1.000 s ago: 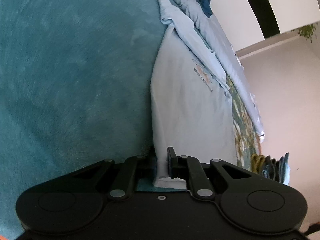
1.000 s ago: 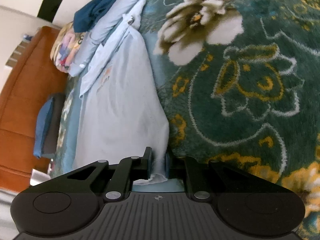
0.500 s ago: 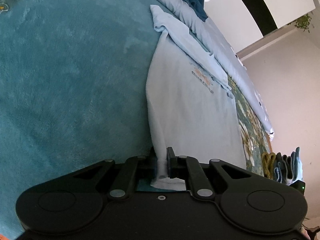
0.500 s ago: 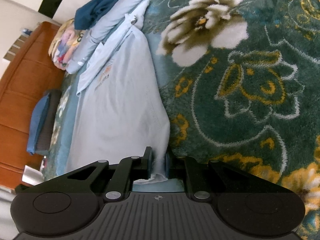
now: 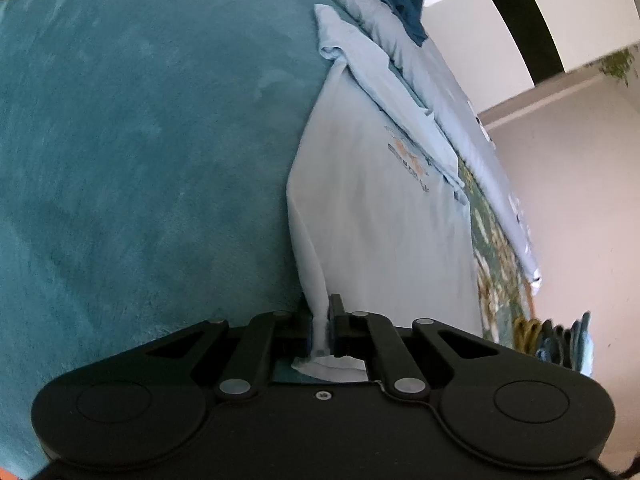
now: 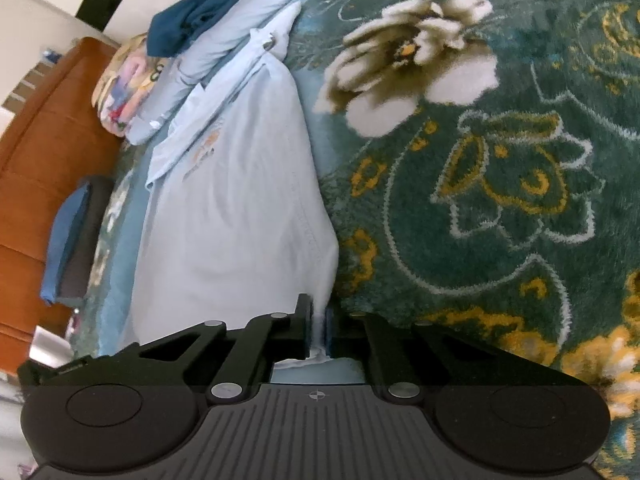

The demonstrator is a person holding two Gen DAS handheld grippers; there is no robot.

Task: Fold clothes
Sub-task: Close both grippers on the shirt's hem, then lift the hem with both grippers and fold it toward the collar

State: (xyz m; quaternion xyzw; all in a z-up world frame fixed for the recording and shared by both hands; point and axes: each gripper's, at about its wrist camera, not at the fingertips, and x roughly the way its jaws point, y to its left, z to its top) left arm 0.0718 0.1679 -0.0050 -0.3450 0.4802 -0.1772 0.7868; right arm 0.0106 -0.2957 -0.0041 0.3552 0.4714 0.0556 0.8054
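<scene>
A pale blue T-shirt (image 5: 380,220) with a small orange print lies flat on the bed, one sleeve folded across its chest. My left gripper (image 5: 320,320) has its jaws closing on the shirt's bottom hem, with the cloth pinched between the pads. In the right wrist view the same T-shirt (image 6: 232,220) stretches away from me. My right gripper (image 6: 318,320) is shut on the hem at the other bottom corner. Both corners rise slightly off the blanket.
A plain teal blanket (image 5: 140,160) lies left of the shirt, a green floral blanket (image 6: 500,180) right of it. Beyond the shirt are a light blue garment (image 5: 460,120), a dark blue garment (image 6: 196,12), a colourful folded pile (image 6: 120,80) and the orange-brown headboard (image 6: 36,160).
Both pairs of jaws have tightened on the hem, squeezing the cloth into a narrower strip. The hands have hardly moved.
</scene>
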